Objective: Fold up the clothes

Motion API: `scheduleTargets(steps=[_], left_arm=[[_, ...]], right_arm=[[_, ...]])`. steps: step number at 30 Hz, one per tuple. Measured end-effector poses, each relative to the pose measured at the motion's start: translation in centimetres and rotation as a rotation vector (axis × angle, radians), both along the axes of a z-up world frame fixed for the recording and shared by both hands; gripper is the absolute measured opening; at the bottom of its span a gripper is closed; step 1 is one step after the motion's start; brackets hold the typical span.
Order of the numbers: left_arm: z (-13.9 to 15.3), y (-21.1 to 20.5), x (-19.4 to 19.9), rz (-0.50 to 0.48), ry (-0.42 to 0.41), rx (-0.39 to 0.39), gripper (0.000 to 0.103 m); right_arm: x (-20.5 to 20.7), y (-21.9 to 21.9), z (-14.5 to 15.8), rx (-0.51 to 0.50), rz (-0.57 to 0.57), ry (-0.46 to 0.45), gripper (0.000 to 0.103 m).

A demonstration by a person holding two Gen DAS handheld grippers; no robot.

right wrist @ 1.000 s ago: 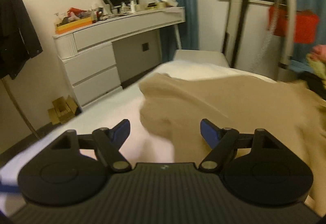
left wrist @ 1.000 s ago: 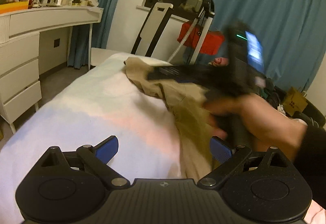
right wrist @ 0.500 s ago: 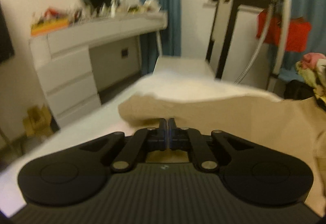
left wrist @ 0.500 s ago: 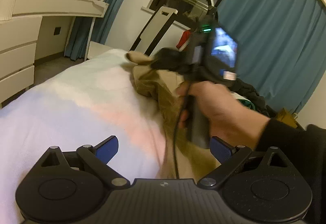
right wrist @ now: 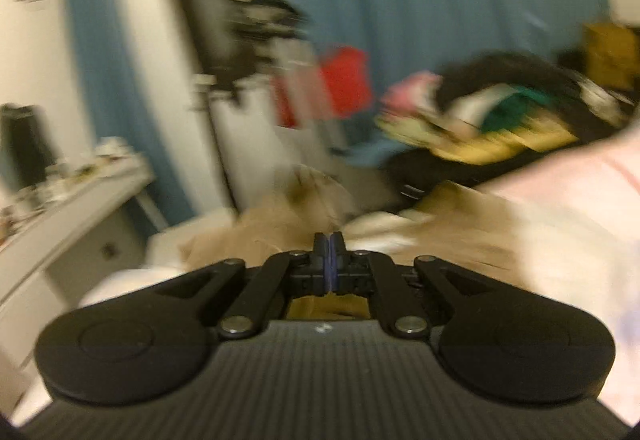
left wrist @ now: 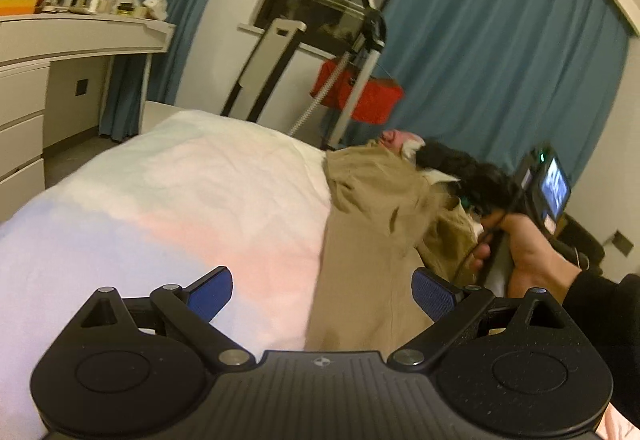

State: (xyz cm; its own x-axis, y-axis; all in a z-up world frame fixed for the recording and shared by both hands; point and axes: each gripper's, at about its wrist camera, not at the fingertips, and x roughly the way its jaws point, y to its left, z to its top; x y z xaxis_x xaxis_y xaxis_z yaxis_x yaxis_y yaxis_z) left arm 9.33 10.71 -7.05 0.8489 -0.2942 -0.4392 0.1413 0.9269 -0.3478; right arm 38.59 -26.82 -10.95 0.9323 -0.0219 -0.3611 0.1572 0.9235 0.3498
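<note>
Currently the tan garment (left wrist: 372,224) lies crumpled on the bed (left wrist: 192,208), right of centre, running from the far edge down toward the left gripper (left wrist: 322,294). Left jaws are spread wide, nothing between them; the near end of the cloth sits between and just past the blue pads (left wrist: 210,294), closer to the right one, contact not clear. Bare sheet lies ahead of the left pad.

Right gripper (right wrist: 329,264) has its jaws shut. Tan cloth shows under the fingers and bunched just beyond the tips, so it looks clamped on the garment, though that view is badly blurred. From the left wrist view the right hand (left wrist: 520,248) holds that gripper's handle at the right edge of the bed, with cloth pulled up against it.

Versus 0.5 s ago: the right hand and gripper have gone from mid-frame to the far right of the left view, and the garment has been dragged right with them, exposing more sheet. Right jaws were already shut then; a second ago they were open. Left jaws unchanged, open throughout. Right camera has swung toward the clothes pile (right wrist: 492,120) and curtain (right wrist: 420,0).
</note>
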Motion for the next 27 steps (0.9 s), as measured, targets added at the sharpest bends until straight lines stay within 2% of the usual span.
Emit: scheduleTargets(steps=[4,8,9,10,11,12,13,16,19,25,27], left_arm=[[-1.1,-1.6,0.8,-0.023,0.017,0.038,0.097],[-1.6,-2.6,1.6,-0.034,0.021,0.084,0.097],[-1.6,-2.8,1.4,-0.035,0.019,0.093,0.097],[-1.5,-3.1,1.4,-0.036,0.016,0.101,0.097],[-1.3,-3.3,1.1,-0.037,0.012,0.111,0.097],[-1.3,-3.4,0.9,-0.038,0.008,0.121,0.097],[-1.1,-3.7,0.5,-0.038,0.005,0.134,0.097],[-0.5,-4.2,-0.4,-0.045,0.007,0.158,0.097],[0.2,-4.6,-1.9,-0.066,0.027,0.174,0.097],[0.1,-3.9,-5.3,-0.074,0.169,0.193,0.091],[-0.2,-3.2,-6.1,-0.057,0.22,0.187,0.085]], right_arm=[[-0.8,-3.5,-2.7,0.058,-0.052,0.067,0.007],[-2.6,-2.9,-1.8,-0.008,0.02,0.085,0.011],[-3.3,-2.4,-1.4,-0.026,0.044,0.086,0.02],[-4.4,-1.6,-0.8,-0.035,0.068,0.077,0.043],[-5.7,-1.0,-0.1,-0.04,0.092,0.063,0.054],[-7.3,-0.4,0.6,-0.042,0.113,0.05,0.071],[-9.1,0.0,1.3,-0.041,0.13,0.037,0.073],[-14.7,1.2,3.3,-0.034,0.176,0.004,0.072],[-20.9,1.9,4.6,0.008,0.198,0.008,0.072],[-31.3,1.3,5.1,0.059,0.208,0.037,0.072],[-33.4,0.6,4.3,0.093,0.199,0.064,0.073]])
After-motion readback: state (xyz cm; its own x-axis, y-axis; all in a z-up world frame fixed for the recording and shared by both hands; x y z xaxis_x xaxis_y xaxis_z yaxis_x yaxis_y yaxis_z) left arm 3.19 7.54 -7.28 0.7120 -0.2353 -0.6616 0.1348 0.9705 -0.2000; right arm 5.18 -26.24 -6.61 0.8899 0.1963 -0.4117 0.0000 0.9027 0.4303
